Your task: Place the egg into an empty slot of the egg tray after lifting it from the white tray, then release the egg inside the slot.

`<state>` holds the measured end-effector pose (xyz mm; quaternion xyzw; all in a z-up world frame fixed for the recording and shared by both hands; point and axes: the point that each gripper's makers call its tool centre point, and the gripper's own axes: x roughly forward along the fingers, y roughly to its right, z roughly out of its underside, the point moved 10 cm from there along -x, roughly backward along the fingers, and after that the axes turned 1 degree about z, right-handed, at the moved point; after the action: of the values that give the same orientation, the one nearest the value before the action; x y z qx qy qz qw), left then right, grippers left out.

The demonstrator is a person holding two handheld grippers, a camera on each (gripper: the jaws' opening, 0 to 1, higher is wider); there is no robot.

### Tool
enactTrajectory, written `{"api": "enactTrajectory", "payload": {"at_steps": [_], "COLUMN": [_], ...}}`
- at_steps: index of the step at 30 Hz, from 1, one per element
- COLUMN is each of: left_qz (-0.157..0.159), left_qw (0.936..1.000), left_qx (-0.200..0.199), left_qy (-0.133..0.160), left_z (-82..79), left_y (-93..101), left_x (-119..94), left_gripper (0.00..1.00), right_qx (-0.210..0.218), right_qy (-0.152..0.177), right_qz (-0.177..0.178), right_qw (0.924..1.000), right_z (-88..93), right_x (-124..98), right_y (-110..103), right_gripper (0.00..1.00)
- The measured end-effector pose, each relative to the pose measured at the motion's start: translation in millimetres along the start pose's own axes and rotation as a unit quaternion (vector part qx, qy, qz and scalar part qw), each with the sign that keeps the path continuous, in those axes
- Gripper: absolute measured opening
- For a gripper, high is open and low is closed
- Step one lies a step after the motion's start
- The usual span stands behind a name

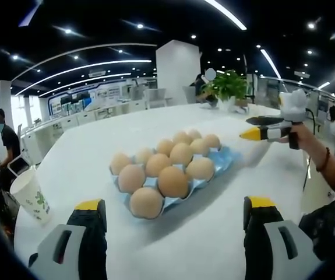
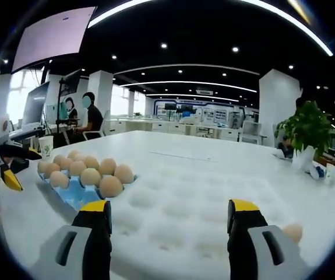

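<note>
Yellow-tipped fingers [image 2: 96, 210] of the right gripper [image 2: 166, 213] stand spread with nothing between them, poised over the dimpled white tray [image 2: 173, 204] that lies directly beneath and ahead. One egg [image 2: 293, 232] rests at the tray's near right edge, just beside and outboard of the right finger; the gripper would, in my judgement, need to swing right and slightly back to straddle it. Its long axis cannot be told, as the finger body hides most of it. To the left sits the blue egg tray [image 2: 74, 195], holding a cluster of brown eggs, with an open blue slot showing at its near end.

In the left gripper view, the left gripper [image 1: 176, 213] likewise has its fingers spread and empty, facing the egg tray [image 1: 222, 160] squarely on the white counter [image 1: 80, 146]. A paper cup [image 1: 32, 195] stands well left.

Assessment: the right gripper is nearer the egg; pickup not yet begun.
</note>
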<state>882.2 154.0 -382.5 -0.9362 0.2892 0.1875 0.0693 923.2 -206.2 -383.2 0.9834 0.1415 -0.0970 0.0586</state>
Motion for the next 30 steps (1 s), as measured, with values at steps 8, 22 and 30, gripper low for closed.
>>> {"api": "enactTrajectory", "payload": {"at_steps": [8, 22, 30], "left_qz": [0.001, 0.004, 0.005], "left_qw": [1.0, 1.0, 1.0], "left_qx": [0.003, 0.004, 0.005], "left_qy": [0.001, 0.0, -0.002], "left_z": [-1.7, -1.2, -0.7], "left_y": [1.6, 3.4, 3.6], "left_x": [1, 1, 2], "left_gripper": [1.0, 1.0, 1.0], "right_qx": [0.001, 0.013, 0.017], "right_qy": [-0.004, -0.006, -0.008], "right_qz": [0.014, 0.042, 0.051], "right_qw": [0.9999, 0.999, 0.9985], "right_z": [2.3, 7.2, 8.0], "right_x": [-5, -16, -19], "right_y": [10, 29, 35], "right_gripper": [0.84, 0.83, 0.82]}}
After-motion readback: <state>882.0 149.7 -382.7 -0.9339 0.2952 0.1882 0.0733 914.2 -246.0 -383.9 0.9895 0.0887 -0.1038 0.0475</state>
